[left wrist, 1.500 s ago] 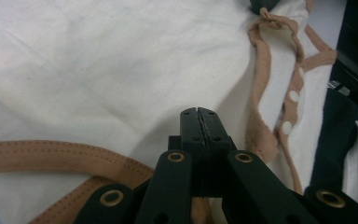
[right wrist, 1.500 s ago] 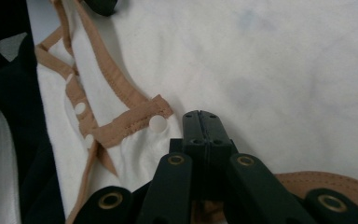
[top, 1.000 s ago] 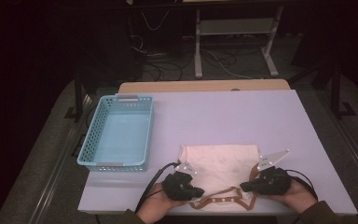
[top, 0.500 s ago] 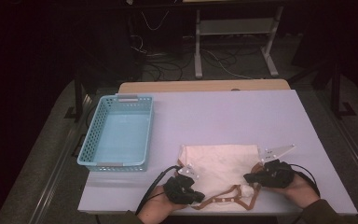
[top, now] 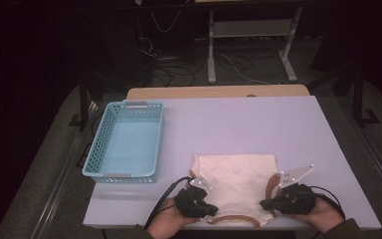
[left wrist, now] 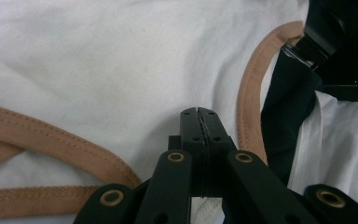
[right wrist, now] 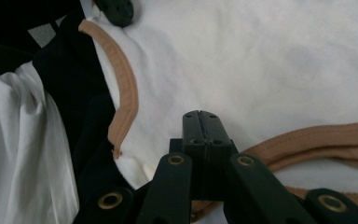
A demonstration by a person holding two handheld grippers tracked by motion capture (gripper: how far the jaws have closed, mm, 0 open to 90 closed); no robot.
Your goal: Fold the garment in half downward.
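Near table edge: cream garment (top: 234, 181) with tan trim (top: 234, 218) lying flat, between the two hands.
Change: right gripper (top: 267, 204) sitting slightly farther from the near edge than a second ago, trim now lying smoother; likely tidying the hem before folding.
Left gripper (top: 210, 210): clenched, jaws pressing together; cloth in them, cannot tell.
Right gripper: clenched too, at the tan trim.
Axis: garment running left-right along the near edge, trim side facing the person.
Basket (top: 104, 149): sitting left, apart.

One cloth bag (top: 236, 181), one blue basket (top: 127, 142), two grippers: left gripper (top: 210, 211), right gripper (top: 265, 204).
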